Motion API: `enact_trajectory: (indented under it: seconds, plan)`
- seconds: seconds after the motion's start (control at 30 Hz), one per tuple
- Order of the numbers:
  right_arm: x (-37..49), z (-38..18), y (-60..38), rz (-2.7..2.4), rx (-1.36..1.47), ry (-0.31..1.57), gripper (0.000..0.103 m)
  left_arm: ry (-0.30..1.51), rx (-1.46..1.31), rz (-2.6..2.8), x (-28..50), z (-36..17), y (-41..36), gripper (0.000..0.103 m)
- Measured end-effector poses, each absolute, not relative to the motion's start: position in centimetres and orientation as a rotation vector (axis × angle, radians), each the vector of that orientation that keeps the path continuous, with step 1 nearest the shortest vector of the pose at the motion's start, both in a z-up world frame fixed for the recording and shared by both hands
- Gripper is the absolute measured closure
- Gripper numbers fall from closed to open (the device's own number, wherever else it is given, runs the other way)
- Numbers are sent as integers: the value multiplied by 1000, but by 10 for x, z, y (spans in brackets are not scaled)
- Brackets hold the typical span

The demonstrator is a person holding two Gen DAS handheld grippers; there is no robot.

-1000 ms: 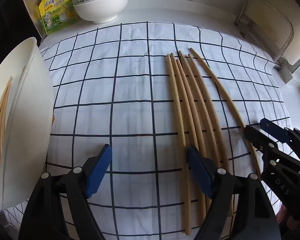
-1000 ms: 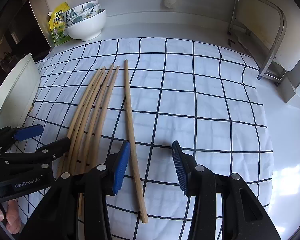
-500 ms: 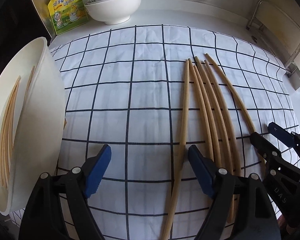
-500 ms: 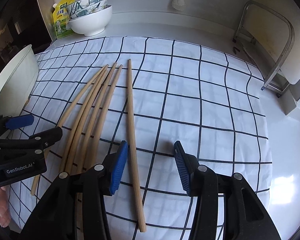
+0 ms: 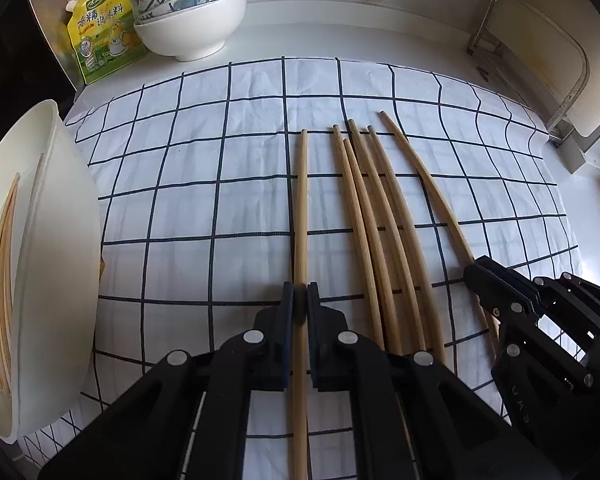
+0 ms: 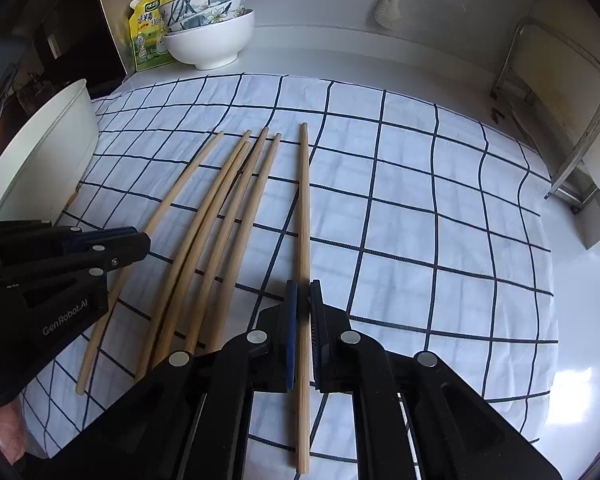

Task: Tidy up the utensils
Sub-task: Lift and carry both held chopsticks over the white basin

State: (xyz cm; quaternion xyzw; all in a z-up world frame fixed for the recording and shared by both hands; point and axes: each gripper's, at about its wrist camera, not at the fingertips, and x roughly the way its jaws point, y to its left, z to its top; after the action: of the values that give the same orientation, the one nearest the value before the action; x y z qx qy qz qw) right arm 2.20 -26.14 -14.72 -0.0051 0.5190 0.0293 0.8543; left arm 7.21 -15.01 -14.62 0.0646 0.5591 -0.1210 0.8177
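six long, round wooden chopsticks lie on a white cloth [image 5: 180, 208] with a dark grid, spread over the pale desk [image 6: 580, 300]. the left tool [image 5: 301, 308] is pressed together on the leftmost wooden chopstick [image 5: 301, 208], its blue ribbed pads pinching the smooth shaft. the right tool [image 6: 303, 308] pinches the rightmost wooden chopstick [image 6: 305, 200] the same way. four middle chopsticks [image 5: 372, 216] lie close together between them. a tall white plastic holder [image 5: 56, 240] at the left edge has thin sticks inside. stacked ceramic bowls [image 5: 192, 28] and a yellow pouch [image 5: 100, 40] stand at the back.
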Motion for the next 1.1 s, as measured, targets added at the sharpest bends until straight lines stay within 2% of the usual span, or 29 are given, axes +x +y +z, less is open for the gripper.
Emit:
enact_trajectory:
  seconds: [0.17,0.4,0.7,0.9,1.1]
  plan:
    - [15,-138,-265,49,52,1092,97,1192,136,-294,65,-137,-148,96]
    - [2,-101,-264,25,135,1055,97,1119,117,-335,56,-91,-123,96]
    - [18,-46,-194,119,137,975,97,1000,78,-269,59,-31,-33,96]
    - [49,-35,-110,242,93,960,97,1001,41,-167,70,-29,46,96]
    - [77,-51,-35,325,74,1009,97,1048,25,-112,84,-50,106,96]
